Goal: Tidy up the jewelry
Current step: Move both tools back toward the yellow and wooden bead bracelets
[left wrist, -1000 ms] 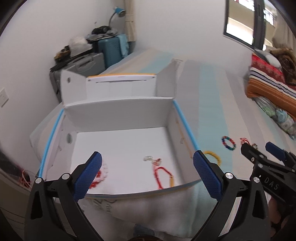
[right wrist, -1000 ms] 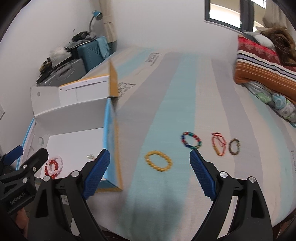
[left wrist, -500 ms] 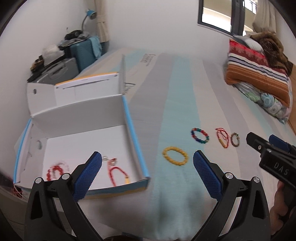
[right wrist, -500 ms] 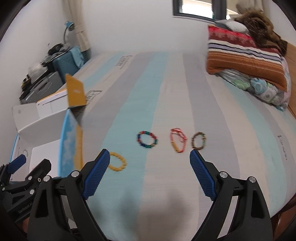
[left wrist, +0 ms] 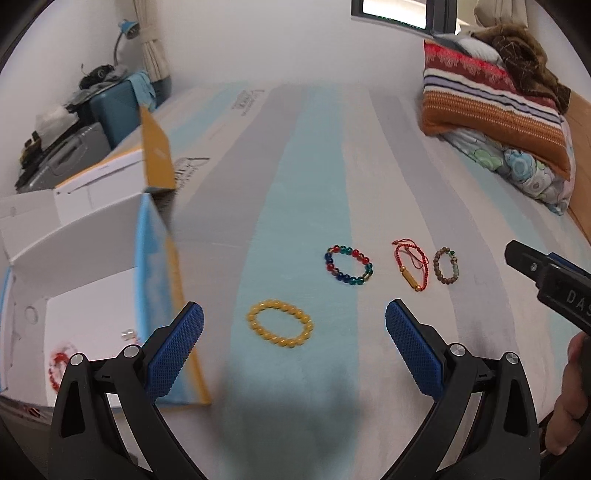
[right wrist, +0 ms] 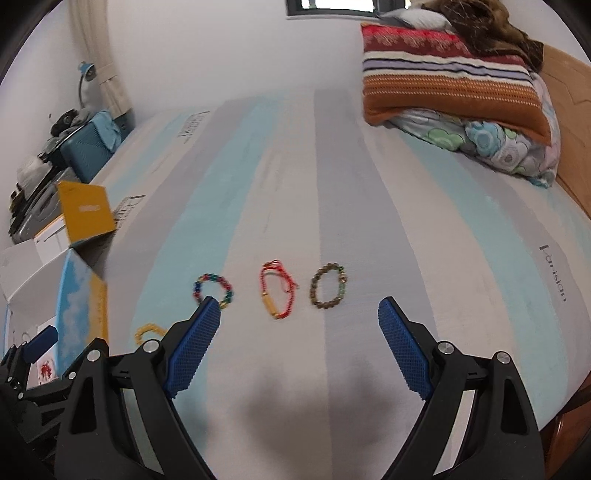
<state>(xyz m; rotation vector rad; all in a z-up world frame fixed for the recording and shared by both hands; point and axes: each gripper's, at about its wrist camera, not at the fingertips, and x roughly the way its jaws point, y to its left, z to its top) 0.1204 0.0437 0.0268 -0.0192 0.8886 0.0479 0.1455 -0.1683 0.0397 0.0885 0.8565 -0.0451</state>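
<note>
surface: bed [left wrist: 314, 177] with a striped cover, grey, light blue and off-white; white wall behind
pillows: stack at the far right [left wrist: 491, 110], striped one on a floral one
box: open white carton [left wrist: 85, 236] on the bed's left edge, blue and yellow outer side, flaps up
in box: red bead bracelet [left wrist: 59, 363], blurred, near the front wall; a small clear item [left wrist: 127, 335] beside it, too small to tell what
yellow bracelet: [left wrist: 279, 324] flat on the blue stripe, just right of the box, apart from it
multicolour bracelet: [left wrist: 348, 265] further back, right of the yellow one
red cord: [left wrist: 411, 263] with a gold tube bead, right of the multicolour one
brown bracelet: [left wrist: 446, 264] just beside the red cord, not touching
row: the last three lie in a line, well apart from the box
left gripper: [left wrist: 294, 345] fingers spread wide, nothing between the pads; yellow bracelet seen between the tips, lying on the bed beyond them
right gripper: [right wrist: 299, 345] fingers spread wide, empty; red cord and brown bracelet seen between the tips on the bed, multicolour one partly hidden by the left finger
clutter: suitcases [left wrist: 110, 107] and a blue lamp [left wrist: 127, 31] at the far left corner
</note>
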